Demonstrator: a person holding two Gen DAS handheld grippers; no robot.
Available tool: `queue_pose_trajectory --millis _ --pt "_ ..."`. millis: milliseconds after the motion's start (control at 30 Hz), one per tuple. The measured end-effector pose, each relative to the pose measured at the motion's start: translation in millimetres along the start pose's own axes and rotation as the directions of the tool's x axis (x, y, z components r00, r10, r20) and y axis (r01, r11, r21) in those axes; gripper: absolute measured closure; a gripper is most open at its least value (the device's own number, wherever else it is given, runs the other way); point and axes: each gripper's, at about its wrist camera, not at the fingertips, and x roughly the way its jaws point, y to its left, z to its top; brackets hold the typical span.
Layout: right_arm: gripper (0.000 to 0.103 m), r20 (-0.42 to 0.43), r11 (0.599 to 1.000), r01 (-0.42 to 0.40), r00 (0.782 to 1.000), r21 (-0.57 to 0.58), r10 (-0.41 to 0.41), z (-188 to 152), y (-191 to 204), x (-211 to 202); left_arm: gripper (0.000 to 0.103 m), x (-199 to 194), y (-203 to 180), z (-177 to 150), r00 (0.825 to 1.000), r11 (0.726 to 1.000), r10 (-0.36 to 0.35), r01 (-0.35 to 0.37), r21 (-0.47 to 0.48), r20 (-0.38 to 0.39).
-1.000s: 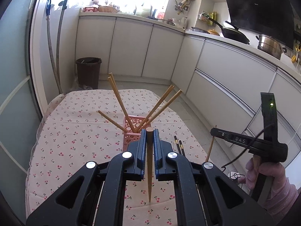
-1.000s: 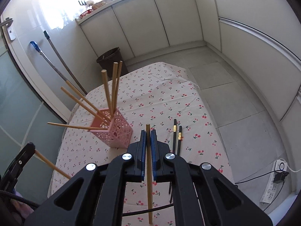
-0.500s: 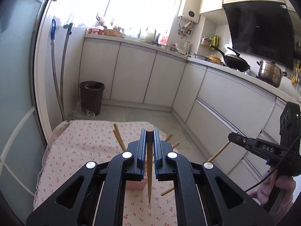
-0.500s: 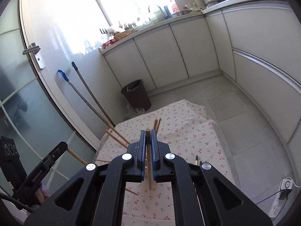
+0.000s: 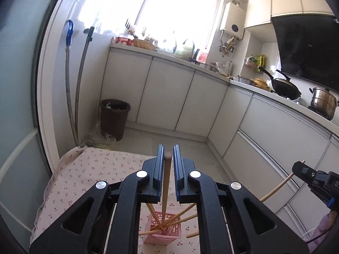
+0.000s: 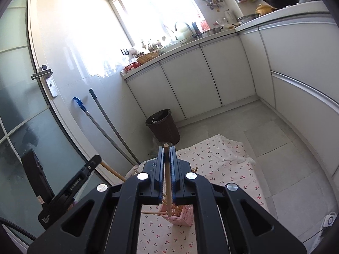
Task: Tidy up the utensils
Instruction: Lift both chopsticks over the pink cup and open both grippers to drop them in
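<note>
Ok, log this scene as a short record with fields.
left gripper: jaws opening, a chopstick between them, a gap at one pad
left chopstick: upright, lower end down in the holder
right gripper: shut on a second chopstick
second chopstick: upright, lower end just above the holder
holder: pink, on the cherry cloth, several sticks splayed in it

brown bin (image 5: 115, 117), black wok (image 5: 285, 86), steel pot (image 5: 323, 103)

Left gripper (image 6: 93, 160) side lettering too blurred; nothing legible.
</note>
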Motion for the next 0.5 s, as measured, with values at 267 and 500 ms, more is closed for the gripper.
queue_pose_trajectory --millis 267,500 --pt "0.098 0.007 1.0 0.014 1.0 -0.02 -0.013 -1 10 6 0.088 -39 14 10 0.997 0.998 0.029 -0.026 -0.05 0.075" --pt "0.098 0.048 0.996 0.069 0.997 -0.055 -0.066 -2 22 17 0.082 -46 17 15 0.996 0.998 0.027 -0.022 -0.063 0.082"
